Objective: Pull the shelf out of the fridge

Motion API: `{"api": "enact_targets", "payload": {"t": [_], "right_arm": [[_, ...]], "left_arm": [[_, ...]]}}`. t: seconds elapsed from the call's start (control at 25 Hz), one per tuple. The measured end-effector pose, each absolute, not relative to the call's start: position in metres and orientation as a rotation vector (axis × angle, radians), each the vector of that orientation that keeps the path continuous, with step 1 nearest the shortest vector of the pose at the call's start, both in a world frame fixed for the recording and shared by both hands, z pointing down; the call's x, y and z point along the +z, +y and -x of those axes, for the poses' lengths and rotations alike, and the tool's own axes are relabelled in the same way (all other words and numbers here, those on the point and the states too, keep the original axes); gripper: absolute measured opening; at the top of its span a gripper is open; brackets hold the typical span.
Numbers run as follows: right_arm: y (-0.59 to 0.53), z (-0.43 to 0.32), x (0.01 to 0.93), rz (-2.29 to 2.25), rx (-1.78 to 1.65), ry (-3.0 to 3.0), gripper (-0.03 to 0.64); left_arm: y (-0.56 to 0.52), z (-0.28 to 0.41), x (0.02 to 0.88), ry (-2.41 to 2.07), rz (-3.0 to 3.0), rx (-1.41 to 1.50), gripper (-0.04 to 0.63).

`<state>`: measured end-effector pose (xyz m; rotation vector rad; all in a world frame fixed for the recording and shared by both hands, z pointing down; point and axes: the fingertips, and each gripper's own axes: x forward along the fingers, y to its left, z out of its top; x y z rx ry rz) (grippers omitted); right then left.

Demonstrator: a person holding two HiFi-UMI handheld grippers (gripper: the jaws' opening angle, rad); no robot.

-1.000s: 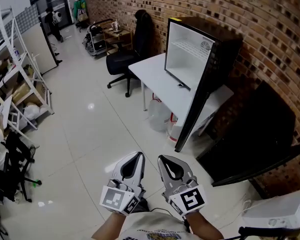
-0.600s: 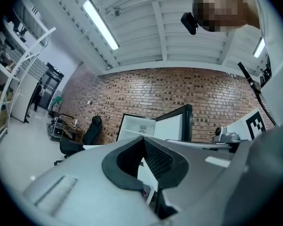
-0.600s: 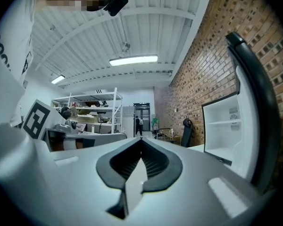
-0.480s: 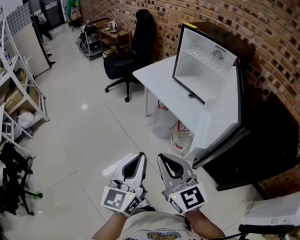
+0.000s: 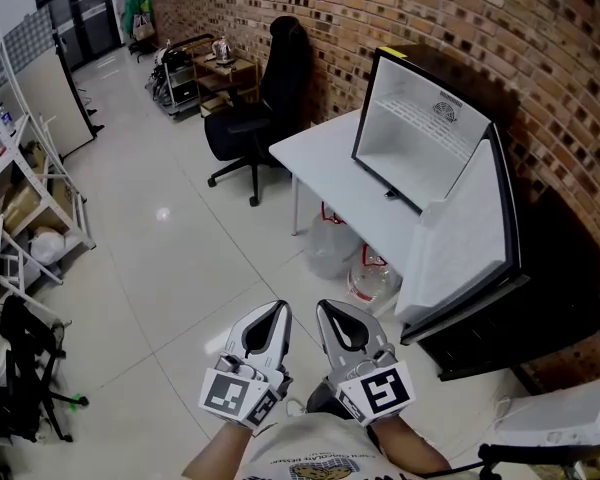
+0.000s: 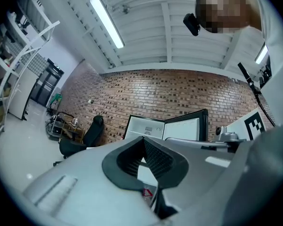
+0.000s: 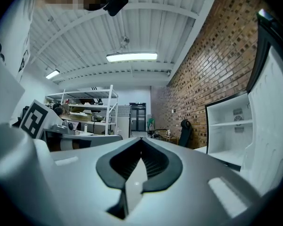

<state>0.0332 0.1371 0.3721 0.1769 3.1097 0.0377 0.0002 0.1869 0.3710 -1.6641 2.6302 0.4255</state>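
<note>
Shelf [image 7: 228,123]: still seated in the fridge [image 5: 420,138] on the white table [image 5: 320,158].
Door [image 5: 460,238]: edge-on a second ago, now facing you, so your reach looks clear.
Left gripper [image 5: 277,310], right gripper [image 5: 327,308]: jaws together, empty, well apart from the fridge.

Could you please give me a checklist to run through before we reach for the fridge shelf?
1. Fridge door open: ok, stands wide.
2. Shelf seated inside the fridge: ok.
3. Left gripper empty: ok, shut on nothing.
4. Right gripper empty: ok, shut on nothing.
5. Jaws open for grasping: not ok, both pairs together.
6. Grippers at the shelf: not ok, both far back from the fridge.
</note>
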Motion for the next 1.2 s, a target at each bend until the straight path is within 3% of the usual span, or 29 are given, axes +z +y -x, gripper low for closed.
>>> {"api": "enact_targets", "payload": {"t": [0.6,1.2], "right_arm": [[0.105,0.035,0.379,-0.098,-0.006,3.083,0.005],[0.009,0.115,0.351,0.191,0.132,3.029,0.004]], "left_arm": [[0.145,0.067,0.375,2.585,1.759,0.38,0.0],[0.031,0.149,0.362,2.397,2.0,0.356,0.0]]}}
